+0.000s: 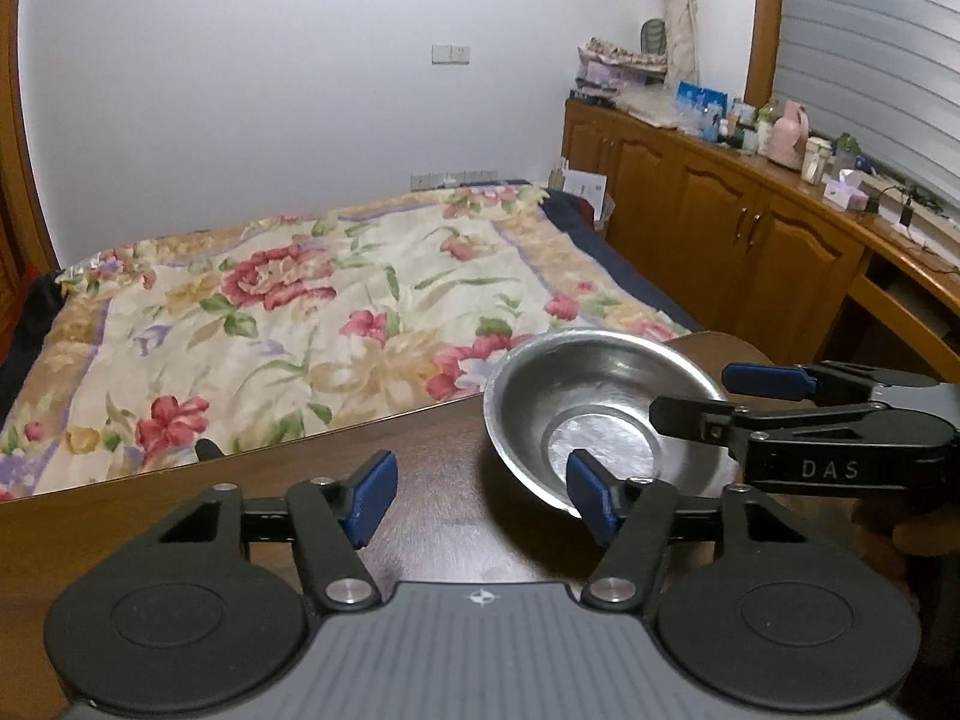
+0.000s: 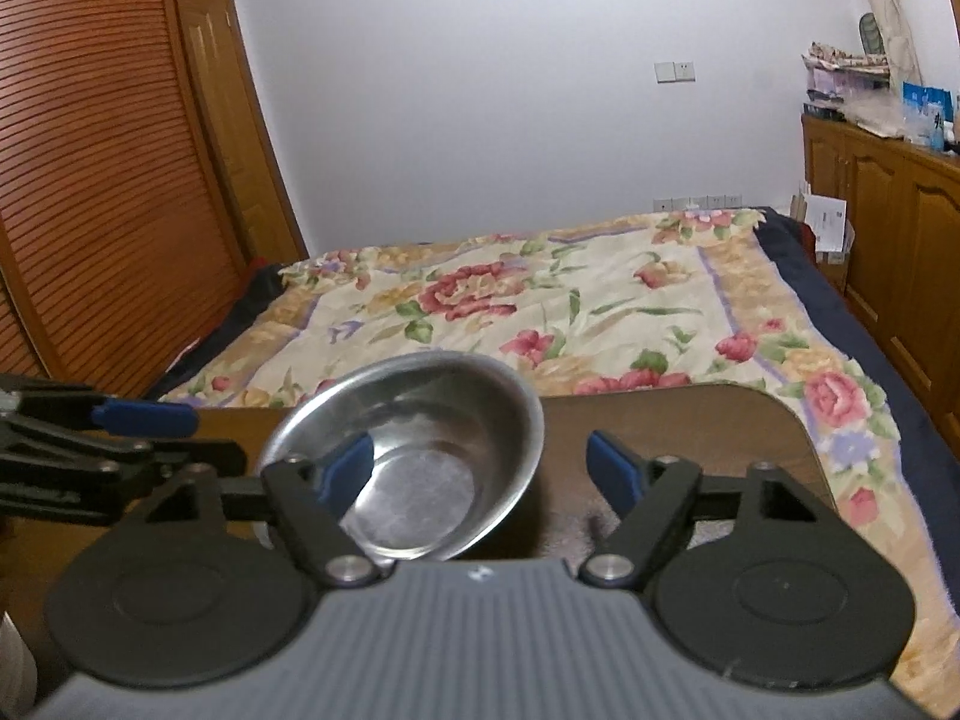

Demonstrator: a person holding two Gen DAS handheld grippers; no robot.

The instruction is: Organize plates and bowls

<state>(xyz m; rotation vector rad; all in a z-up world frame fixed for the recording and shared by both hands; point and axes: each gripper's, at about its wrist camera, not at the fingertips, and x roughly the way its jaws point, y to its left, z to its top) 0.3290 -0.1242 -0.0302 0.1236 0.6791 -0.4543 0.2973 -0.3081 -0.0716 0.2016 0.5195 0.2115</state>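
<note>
- A round metal bowl [image 1: 600, 414] of dull, brushed steel is seen on the dark brown wooden table [image 1: 432, 480], near its far rounded corner; a flat circular base, sloping walls and a thin rolled rim are shown.
- The bowl appears tilted in both wrist views, though with the fisheye distortion it cannot be told whether it is lifted off the table.
- The left gripper [image 1: 483, 495] is held with its jaws spread wide; nothing is clamped between them. Its fingers are of black plastic linkage, tipped with blue rubbery pads [image 1: 373, 495], and its right pad lies at the bowl's near rim, whether touching cannot be told.
- The right gripper [image 2: 480, 471] is likewise spread apart, its left blue pad [image 2: 347, 471] being seen over the inside of the bowl [image 2: 420, 456] and its right pad outside the rim, over the table [image 2: 690, 426]; no grip on the wall is closed.
- In the left wrist view the right gripper is seen from the side at the bowl's right edge, marked "DAS".
- Grey ribbed housings and black round discs are shown at the base of each tool.
- Beyond the table a bed [image 1: 288, 312] is covered with a soft floral quilt; glossy wooden cabinets [image 1: 720, 210] stand along the wall.
</note>
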